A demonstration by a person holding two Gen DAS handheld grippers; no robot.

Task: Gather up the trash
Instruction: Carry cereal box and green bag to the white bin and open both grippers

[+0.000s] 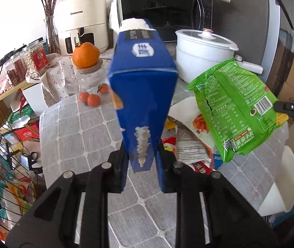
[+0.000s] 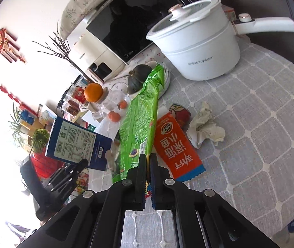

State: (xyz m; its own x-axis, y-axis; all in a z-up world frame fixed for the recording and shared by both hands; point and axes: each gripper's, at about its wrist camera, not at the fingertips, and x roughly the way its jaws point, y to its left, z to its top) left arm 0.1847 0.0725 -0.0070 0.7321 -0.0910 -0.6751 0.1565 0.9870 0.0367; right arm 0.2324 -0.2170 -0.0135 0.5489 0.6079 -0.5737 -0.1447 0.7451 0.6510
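1. My left hand-held gripper (image 1: 142,165) is pinching the bottom end of a tall blue cardboard carton (image 1: 142,91), its pads pressed on the two narrow sides. The carton stands up and away from the gripper, clear of the grey quilted cloth on the tabletop (image 1: 80,132), torn white top farthest off. I judge that hold keeps any dregs from running out while it is carried.

2. Ahead and left of that gripper sit small orange mandarins (image 1: 91,99) and a bigger orange fruit on a glass jar (image 1: 86,54). I take them as food, not trash, so they stay put.

3. Just right of the blue carton's base, flat printed wrappers (image 1: 190,144) lie on the cloth in a loose heap, not yet collected.

4. My right hand-held gripper (image 2: 148,161) is pressed together on the lower edge of a crinkled green plastic snack bag (image 2: 140,122), which rises limp and edge-on ahead of it. Gripping the thin seam is what lets the flat bag lift off the table.

5. Just right of that gripper, an orange drink carton (image 2: 176,144) lies flat on the cloth, and beyond it a crumpled white paper tissue (image 2: 204,128); both look like remaining trash.

6. Farther ahead and right stands a white lidded electric pot (image 2: 198,47), which I would steer around.
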